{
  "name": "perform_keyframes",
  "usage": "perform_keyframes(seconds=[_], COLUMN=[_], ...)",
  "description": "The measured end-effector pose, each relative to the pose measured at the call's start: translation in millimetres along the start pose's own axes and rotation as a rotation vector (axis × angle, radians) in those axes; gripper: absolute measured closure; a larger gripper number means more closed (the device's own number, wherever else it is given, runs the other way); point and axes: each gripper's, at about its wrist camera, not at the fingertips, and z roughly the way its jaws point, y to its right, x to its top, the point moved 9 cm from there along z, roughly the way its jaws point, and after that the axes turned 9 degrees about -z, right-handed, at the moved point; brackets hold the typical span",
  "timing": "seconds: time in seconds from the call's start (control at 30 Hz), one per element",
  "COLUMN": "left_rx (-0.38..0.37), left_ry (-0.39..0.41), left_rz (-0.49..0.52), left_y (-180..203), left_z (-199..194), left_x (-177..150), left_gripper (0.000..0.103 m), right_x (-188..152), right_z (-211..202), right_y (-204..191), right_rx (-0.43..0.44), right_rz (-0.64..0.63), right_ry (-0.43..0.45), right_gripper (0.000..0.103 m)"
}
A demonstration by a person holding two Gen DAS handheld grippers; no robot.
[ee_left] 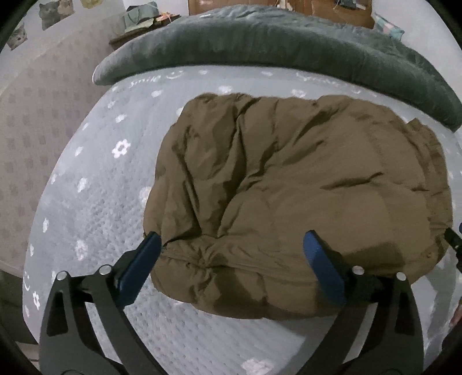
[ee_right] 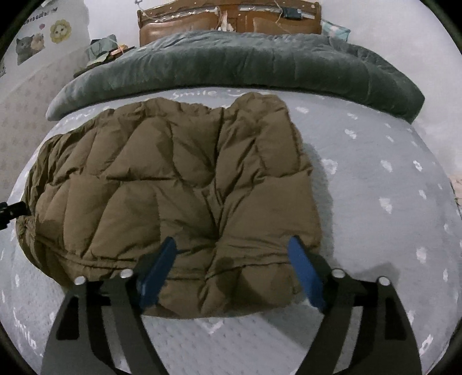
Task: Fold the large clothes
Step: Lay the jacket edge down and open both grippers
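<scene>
A brown puffer jacket [ee_left: 288,187] lies folded into a bulky rectangle on the pale blue bed sheet [ee_left: 86,202]. My left gripper [ee_left: 232,245] is open, its blue fingers spread over the jacket's near left edge, holding nothing. In the right wrist view the same jacket [ee_right: 173,187] fills the centre. My right gripper [ee_right: 232,248] is open too, its blue fingers spread above the jacket's near right edge, empty. A dark bit of the other gripper shows at the left edge [ee_right: 11,212].
A rolled grey-green duvet [ee_right: 231,66] lies across the far side of the bed, before a wooden headboard [ee_right: 231,20]. A cluttered nightstand [ee_right: 104,52] stands at the far left by a wall with cat stickers. The sheet [ee_right: 389,202] extends right of the jacket.
</scene>
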Motion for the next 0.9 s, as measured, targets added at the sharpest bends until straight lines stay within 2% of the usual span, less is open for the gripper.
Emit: perform_keyframes(seconds=[0.13,0.2,0.33,0.53,0.9], left_rx=[-0.019,-0.025,-0.036,-0.051,-0.061], left_ry=[0.018,0.029,0.039,0.033,0.010], left_rz=[0.002,0.006,0.013,0.022,0.042], left_y=[7.5,9.3,23.4,42.2,52.5], left_z=[-21.1,-28.3,-39.0,-27.3,-24.2], left_x=[2.0,4.0,-0.1,-7.8,-20.4], left_gripper=[0.003,0.003,0.003,0.003,0.003], right_x=[-4.7,-7.5,-10.5,-17.0,-34.1], right_z=[-12.8,-13.8,-17.9,-23.1,-18.7], right_y=[4.7,8.4,16.3,28.0,45.3], right_rx=[-0.014,-0.017,-0.034,-0.045,-0.039], right_rz=[0.007,0.012,0.015,0.033,0.100], right_ry=[0.007,0.011,0.019,0.026,0.003], right_gripper=[0.019,0.012,0.011,0.010,0.010])
